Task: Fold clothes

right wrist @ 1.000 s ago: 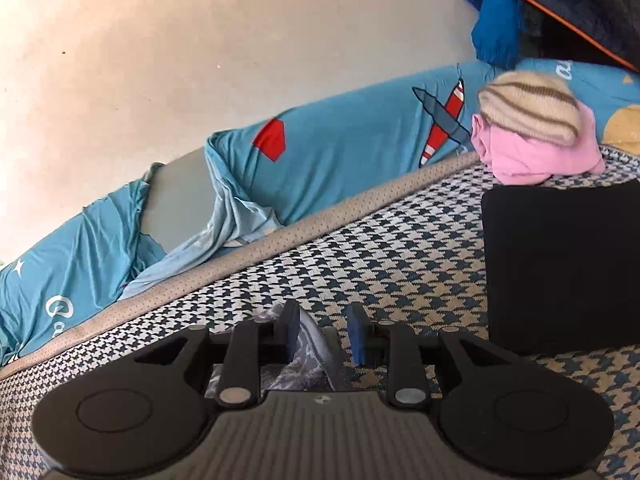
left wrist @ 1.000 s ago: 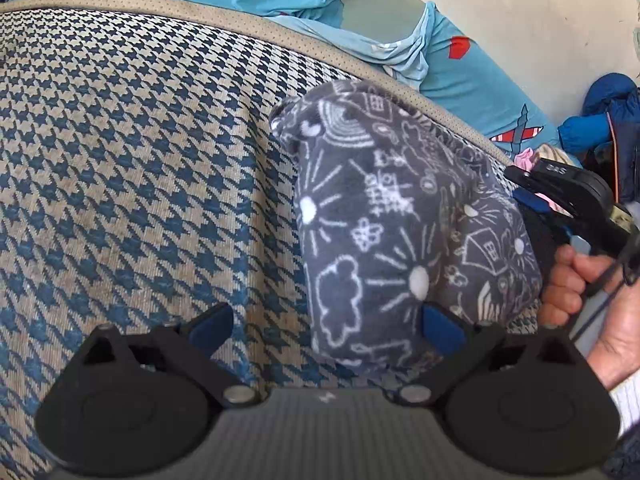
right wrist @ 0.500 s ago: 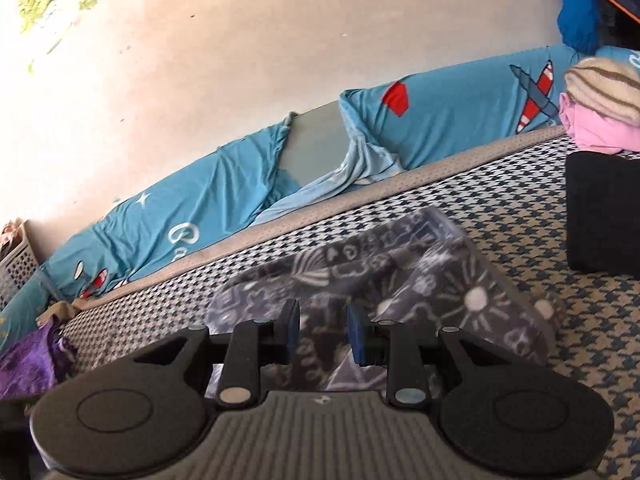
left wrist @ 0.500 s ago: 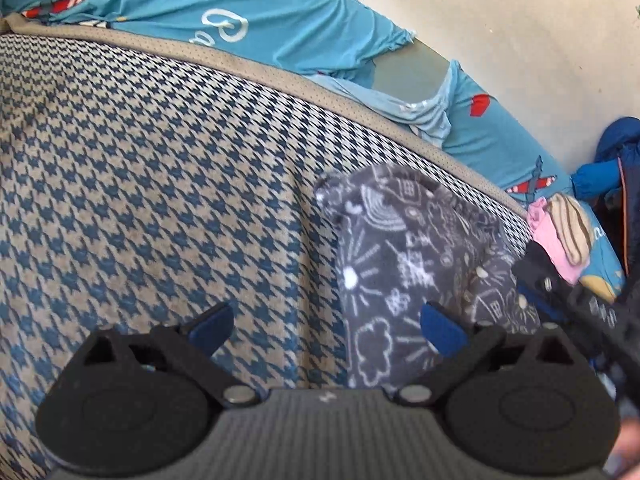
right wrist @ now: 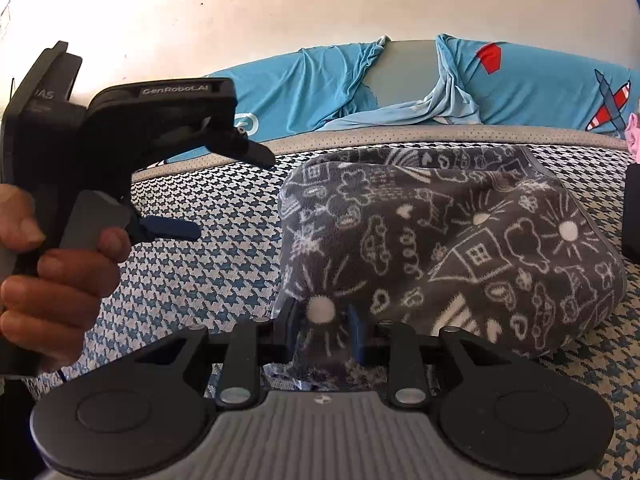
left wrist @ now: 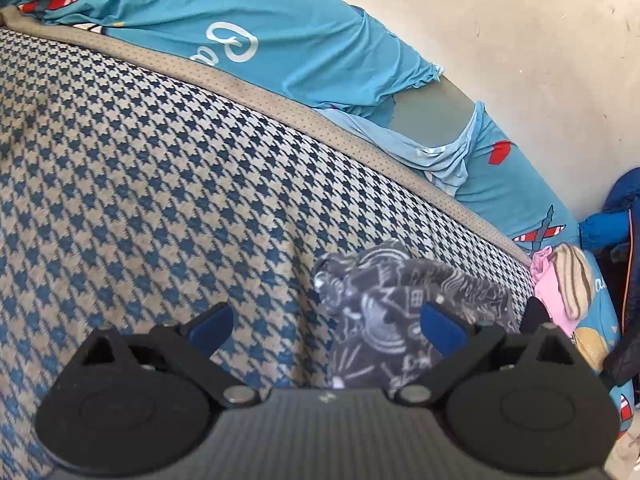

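Fleece garment, grey w/ white doodle print, is lying on the houndstooth bed cover as a thick, rounded bundle, doubled over at least once, edges not lined up flat. Its near edge is sitting betw. the fingers of the right tool, which are nearly closed and pinching a bit of that fleece.

Left tool is standing wide open w/ nothing betw. its fingers; in the left wrist view the garment is lying just beyond its right fingertip. In the right wrist view that tool, held in a hand, is hanging to the left of the garment, apart from it.

Progress, as a judgement: garment is looking partly folded, a compact lump rather than a neat flat rectangle, so some squaring or a further fold prob. remains. Can't tell if the pinch is pulling a new fold over or just shifting the bundle.

Right of the garment a flat black item is lying on the bed cover, poss. a folded piece. Past the garment, at the bed cover's far right corner, a pink and striped pile is resting.
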Available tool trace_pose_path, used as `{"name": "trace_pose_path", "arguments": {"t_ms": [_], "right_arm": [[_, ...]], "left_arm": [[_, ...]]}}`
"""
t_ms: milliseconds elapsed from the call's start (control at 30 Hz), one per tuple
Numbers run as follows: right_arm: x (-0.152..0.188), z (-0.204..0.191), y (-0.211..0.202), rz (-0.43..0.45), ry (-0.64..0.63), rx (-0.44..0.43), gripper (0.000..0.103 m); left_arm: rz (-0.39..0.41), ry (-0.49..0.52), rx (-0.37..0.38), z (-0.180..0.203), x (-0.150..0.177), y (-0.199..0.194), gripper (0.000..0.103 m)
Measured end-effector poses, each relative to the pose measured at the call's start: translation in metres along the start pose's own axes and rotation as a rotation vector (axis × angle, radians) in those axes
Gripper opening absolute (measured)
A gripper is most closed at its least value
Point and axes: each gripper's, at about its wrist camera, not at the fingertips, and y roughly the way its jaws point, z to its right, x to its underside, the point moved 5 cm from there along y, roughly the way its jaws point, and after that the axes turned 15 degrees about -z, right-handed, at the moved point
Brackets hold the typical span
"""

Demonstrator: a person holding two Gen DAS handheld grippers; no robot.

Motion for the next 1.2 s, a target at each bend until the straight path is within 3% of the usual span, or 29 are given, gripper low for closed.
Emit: {"name": "trace_pose_path", "arguments": {"t_ms": [333,500,600,667,967,1067,1200], "right_arm": [[-0.002,0.009,0.002,-0.029,0.026,-0.026,0.027],[-0.003,0.009,0.001,-0.033,0.029,-0.028,0.027],[-0.003,0.009,0.001,-0.035,0.027,-0.025,0.027],[-0.003,0.009,0.001,-0.035,0.026,-0.025,0.027],[-0.004,0.011,-0.001,-0.040,0.018,-0.023,0.028],[-0.004,0.012,-0.001,-0.041,0.015,-0.023,0.028],[-0.005,0.013,-0.003,-0.042,0.014,-0.025,0.028]], "left_arm": [[-0.125,-0.096,0.088,0.002,-0.014,0.035,0.100],[-0.167,-0.159,0.174,-0.001,-0.016,0.047,0.086],[-0.162,-0.145,0.149,0.002,-0.020,0.052,0.081],[-0.166,-0.147,0.152,0.002,-0.022,0.056,0.071],[-0.106,-0.109,0.116,0.005,-0.033,0.057,0.070],[-0.113,-0.100,0.104,0.006,-0.033,0.061,0.060],[-0.103,-0.082,0.080,0.010,-0.033,0.063,0.053]]}}
